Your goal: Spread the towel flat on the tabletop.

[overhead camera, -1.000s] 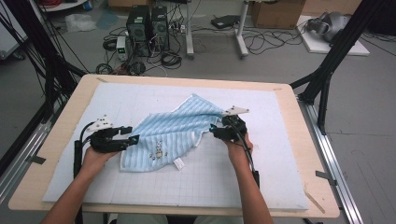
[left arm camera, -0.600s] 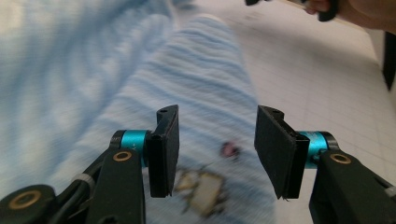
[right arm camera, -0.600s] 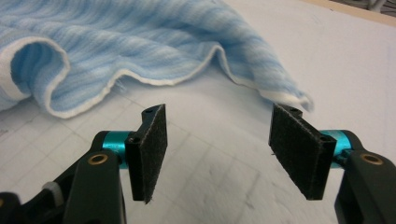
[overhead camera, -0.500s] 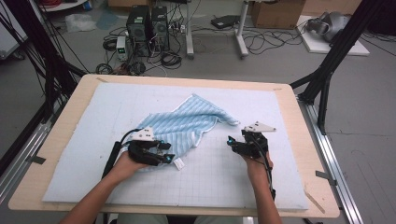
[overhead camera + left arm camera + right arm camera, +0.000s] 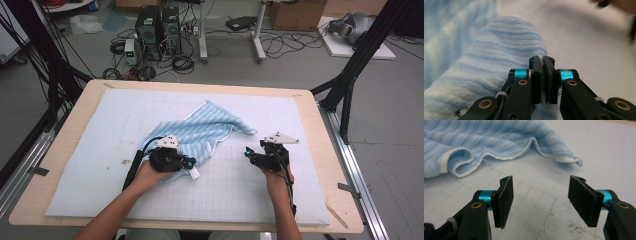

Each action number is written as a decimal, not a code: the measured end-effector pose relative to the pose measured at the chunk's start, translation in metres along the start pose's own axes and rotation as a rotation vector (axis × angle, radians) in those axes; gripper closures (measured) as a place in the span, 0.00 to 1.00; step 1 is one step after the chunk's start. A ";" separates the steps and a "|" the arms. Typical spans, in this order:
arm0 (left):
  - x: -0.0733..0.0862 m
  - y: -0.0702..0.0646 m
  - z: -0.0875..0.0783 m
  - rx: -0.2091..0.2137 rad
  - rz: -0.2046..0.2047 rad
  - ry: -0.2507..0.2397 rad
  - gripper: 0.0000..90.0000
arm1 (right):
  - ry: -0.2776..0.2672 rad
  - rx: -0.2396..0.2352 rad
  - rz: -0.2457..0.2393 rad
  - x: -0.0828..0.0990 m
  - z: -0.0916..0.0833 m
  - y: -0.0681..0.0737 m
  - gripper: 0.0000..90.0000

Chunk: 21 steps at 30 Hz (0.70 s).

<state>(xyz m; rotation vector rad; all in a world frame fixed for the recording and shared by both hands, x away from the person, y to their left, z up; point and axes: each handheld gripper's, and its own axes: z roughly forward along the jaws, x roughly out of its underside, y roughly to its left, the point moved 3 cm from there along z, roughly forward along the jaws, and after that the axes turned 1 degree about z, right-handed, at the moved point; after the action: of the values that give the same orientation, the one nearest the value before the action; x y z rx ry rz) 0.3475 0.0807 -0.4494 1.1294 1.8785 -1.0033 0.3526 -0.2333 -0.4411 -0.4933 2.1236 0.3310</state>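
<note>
Towel [image 5: 200, 134], pale blue with fine stripes and a white hem, lying rumpled on the white gridded mat [image 5: 100, 150] that covers the counter [image 5: 70, 120]. Its long axis runs on a diagonal in the high view, from a near corner at centre-left up toward a pointed far corner at right of centre; a small white label juts from the near edge. In the right gripper view the hem curls into a soft fold at left and ends in a tip at right.

Left gripper [image 5: 186, 162] lies low over the near corner of the towel, pointing toward the right of the high view, the hand [image 5: 150, 175] behind it and the forearm rising from the bottom edge. Its jaws have just been closing; the left gripper view [image 5: 543, 75] shows the pads nearly together, with a thin edge of the striped cloth pinched between them.

Right gripper [image 5: 249, 154] rests near the mat, well apart from the towel's far corner, aimed toward the left of the high view. In its own view [image 5: 544, 202] the jaws stand moderately wide with nothing between them, bare mat beneath and the towel's hem ahead.

Behind the counter: computer towers [image 5: 157, 27], tangled cables on the floor, black frame legs [image 5: 350, 80]. Nothing lies between either gripper and the towel.
</note>
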 end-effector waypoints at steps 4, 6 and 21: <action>-0.011 -0.010 0.001 0.132 -0.022 -0.102 0.95 | 0.009 -0.002 -0.004 0.000 0.002 0.001 0.41; -0.012 -0.007 0.002 0.129 -0.039 -0.111 0.94 | 0.006 -0.006 -0.007 0.000 0.002 0.001 0.41; -0.001 0.024 0.000 -0.292 -0.008 0.025 0.75 | 0.013 -0.203 -0.105 -0.002 0.013 0.038 0.66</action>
<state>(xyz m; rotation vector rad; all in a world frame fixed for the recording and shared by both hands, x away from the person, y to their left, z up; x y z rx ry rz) 0.3697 0.0877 -0.4543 0.9652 1.9737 -0.6921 0.3450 -0.1940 -0.4445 -0.7231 2.0783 0.4870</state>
